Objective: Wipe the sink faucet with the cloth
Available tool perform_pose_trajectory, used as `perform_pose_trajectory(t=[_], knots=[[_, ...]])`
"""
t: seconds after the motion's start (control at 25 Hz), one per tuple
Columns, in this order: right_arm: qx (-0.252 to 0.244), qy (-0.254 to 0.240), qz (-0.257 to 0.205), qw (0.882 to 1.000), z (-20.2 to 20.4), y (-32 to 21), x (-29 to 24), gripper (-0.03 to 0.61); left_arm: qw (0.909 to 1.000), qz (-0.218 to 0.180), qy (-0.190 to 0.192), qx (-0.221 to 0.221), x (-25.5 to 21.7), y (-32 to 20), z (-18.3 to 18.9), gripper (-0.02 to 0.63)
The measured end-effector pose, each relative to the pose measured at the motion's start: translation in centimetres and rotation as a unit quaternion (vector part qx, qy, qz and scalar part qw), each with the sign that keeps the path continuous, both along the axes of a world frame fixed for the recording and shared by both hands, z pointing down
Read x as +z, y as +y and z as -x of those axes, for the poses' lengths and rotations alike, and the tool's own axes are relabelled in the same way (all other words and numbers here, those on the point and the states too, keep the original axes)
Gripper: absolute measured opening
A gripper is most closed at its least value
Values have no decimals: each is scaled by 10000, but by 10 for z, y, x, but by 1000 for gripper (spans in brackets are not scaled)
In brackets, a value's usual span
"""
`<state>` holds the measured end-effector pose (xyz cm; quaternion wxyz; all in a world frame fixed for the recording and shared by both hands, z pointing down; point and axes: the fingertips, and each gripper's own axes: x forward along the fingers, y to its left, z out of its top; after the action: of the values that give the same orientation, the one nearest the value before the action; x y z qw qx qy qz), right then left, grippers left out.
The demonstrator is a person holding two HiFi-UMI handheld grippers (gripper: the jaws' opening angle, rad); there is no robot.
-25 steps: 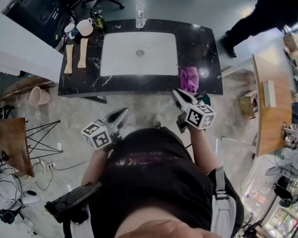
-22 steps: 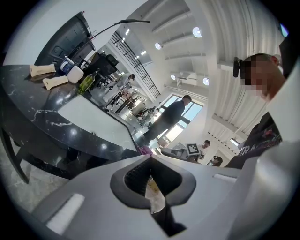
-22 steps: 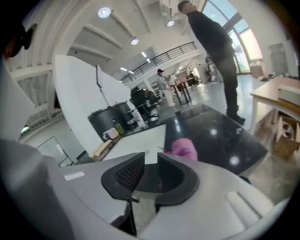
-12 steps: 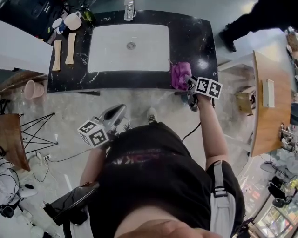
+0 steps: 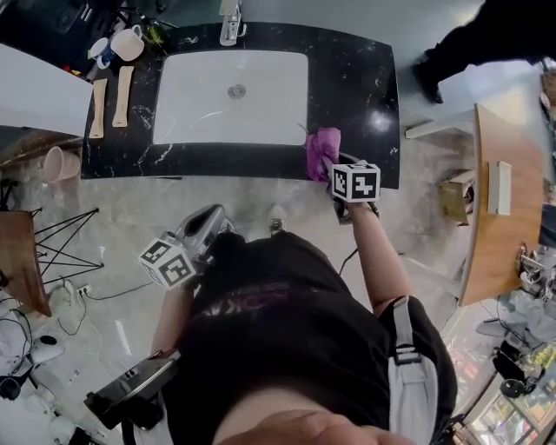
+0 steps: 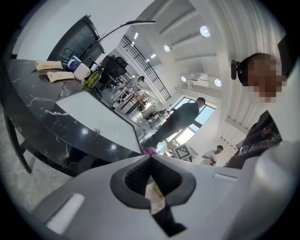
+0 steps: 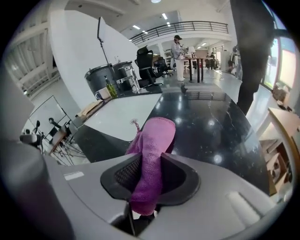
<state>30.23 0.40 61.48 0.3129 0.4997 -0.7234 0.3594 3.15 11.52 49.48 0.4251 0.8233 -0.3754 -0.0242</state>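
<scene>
The purple cloth (image 5: pixel 320 149) lies at the front edge of the black marble counter (image 5: pixel 365 78), right of the white sink (image 5: pixel 261 122). My right gripper (image 5: pixel 334 169) points down onto it. Its jaws have just been closing, and in the right gripper view the cloth (image 7: pixel 153 140) is pinched between the pads of my right gripper (image 7: pixel 150 158). The chrome faucet (image 5: pixel 229 26) stands at the sink's far rim, far from both grippers. My left gripper (image 5: pixel 217 219) hangs shut and empty before the counter, its tips meeting in the left gripper view (image 6: pixel 150 155).
Two cups (image 5: pixel 122 42) and two wooden pieces (image 5: pixel 106 106) sit on the counter's left end. A person in dark clothes (image 5: pixel 486 35) stands beyond the counter's right corner. A wooden desk (image 5: pixel 486 226) is on the right and a pink bin (image 5: pixel 59 165) on the floor at left.
My right gripper swung forward and down from in front of the counter onto the purple cloth and closed round it. My left gripper drifted slightly left, still shut.
</scene>
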Motion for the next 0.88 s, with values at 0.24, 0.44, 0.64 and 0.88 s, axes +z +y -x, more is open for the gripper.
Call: perform_pose_trajectory(t=[0.24,0.44,0.64,0.88], knots=[[-663,64,-898,9937,40,-8,-34,94,9993,-109,74,352,-2,-27,24,0],[-498,-466,-1877,9798,103,-36,-92,94,9978,-221,154,610,-12,-58,81,0],[-448,-1014,-2672,9572,168,-88,-154,94,9940,-253,284,1028,-10,-80,115,0],[-1587,-1492,-2860,9332,223,-152,-232,94,9942,-319,468,920,-13,-97,141,0]])
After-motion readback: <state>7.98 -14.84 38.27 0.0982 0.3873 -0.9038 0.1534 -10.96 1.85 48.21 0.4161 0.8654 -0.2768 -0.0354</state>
